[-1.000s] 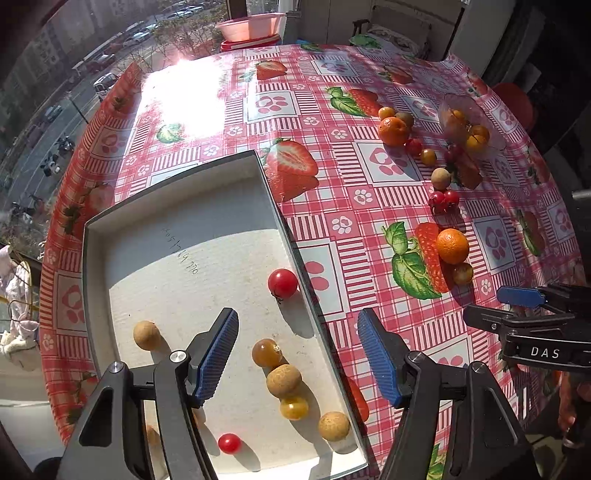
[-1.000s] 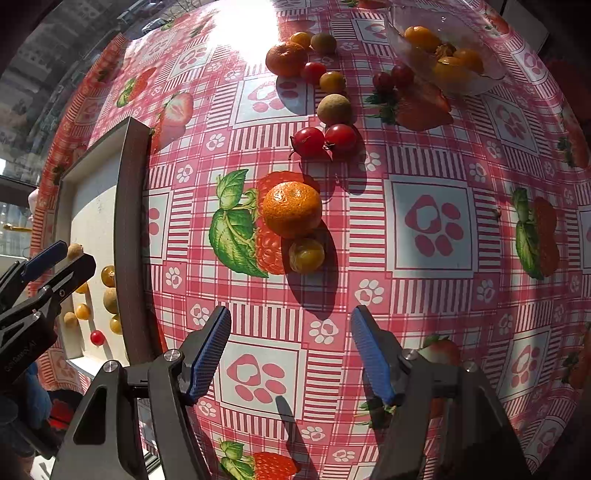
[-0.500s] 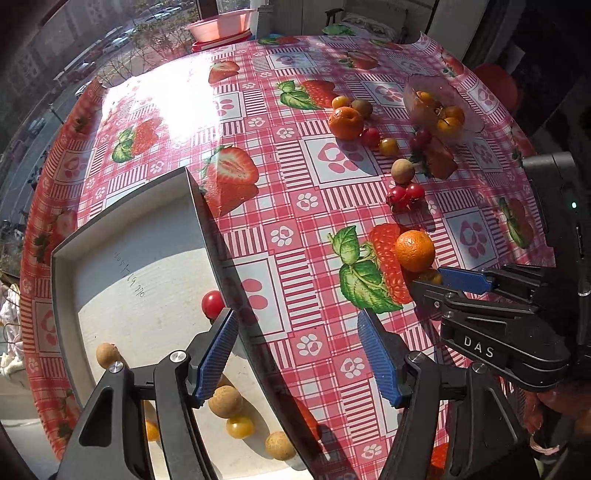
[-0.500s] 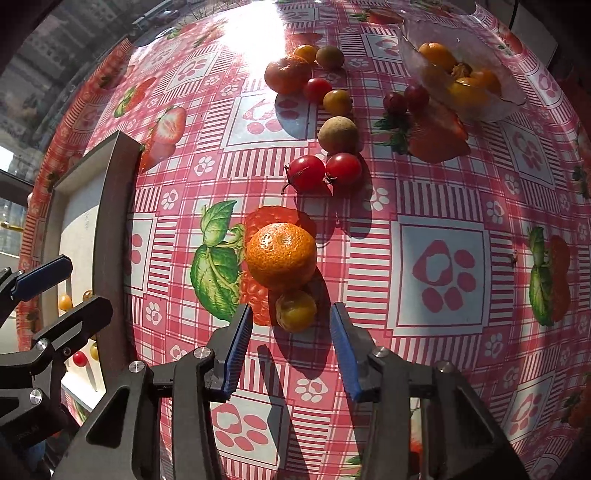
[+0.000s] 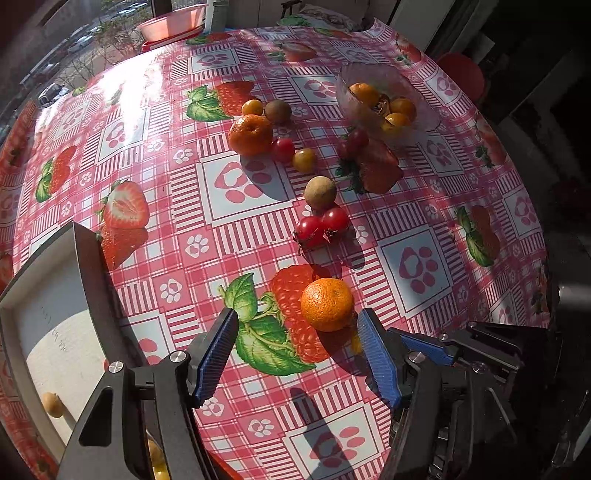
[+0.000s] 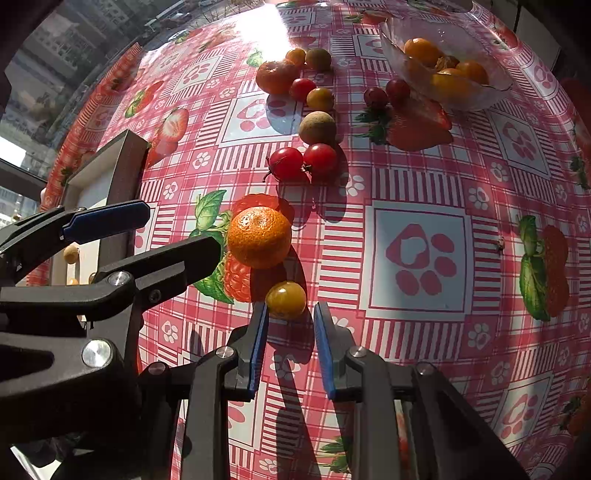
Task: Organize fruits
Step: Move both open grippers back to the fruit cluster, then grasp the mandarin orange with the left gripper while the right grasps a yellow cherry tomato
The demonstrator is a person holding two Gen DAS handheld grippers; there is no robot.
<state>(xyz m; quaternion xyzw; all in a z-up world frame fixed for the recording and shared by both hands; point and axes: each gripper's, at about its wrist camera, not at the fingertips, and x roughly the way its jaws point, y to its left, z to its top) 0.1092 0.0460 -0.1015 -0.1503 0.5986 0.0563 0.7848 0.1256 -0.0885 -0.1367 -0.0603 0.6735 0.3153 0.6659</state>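
A mandarin (image 5: 327,304) lies on the checked tablecloth just beyond my open left gripper (image 5: 295,321), near its right finger; it also shows in the right wrist view (image 6: 259,236). A small yellow tomato (image 6: 286,300) lies just ahead of the fingertips of my right gripper (image 6: 290,314), which is open but narrow. The left gripper (image 6: 162,230) shows at left in the right wrist view, beside the mandarin. More fruit lies farther off: two red tomatoes (image 5: 320,226), a brown longan (image 5: 320,192), another mandarin (image 5: 250,134). The grey tray (image 5: 88,280) holds small fruits.
A glass bowl (image 5: 384,96) of orange fruits stands at the far right; it also shows in the right wrist view (image 6: 476,62). A pink basin (image 5: 170,26) sits at the table's far edge. The right gripper's body (image 5: 480,354) is close on the left gripper's right.
My left gripper has moved from over the tray to the right, up to the mandarin. My right gripper has moved forward to the yellow tomato and its jaws have narrowed.
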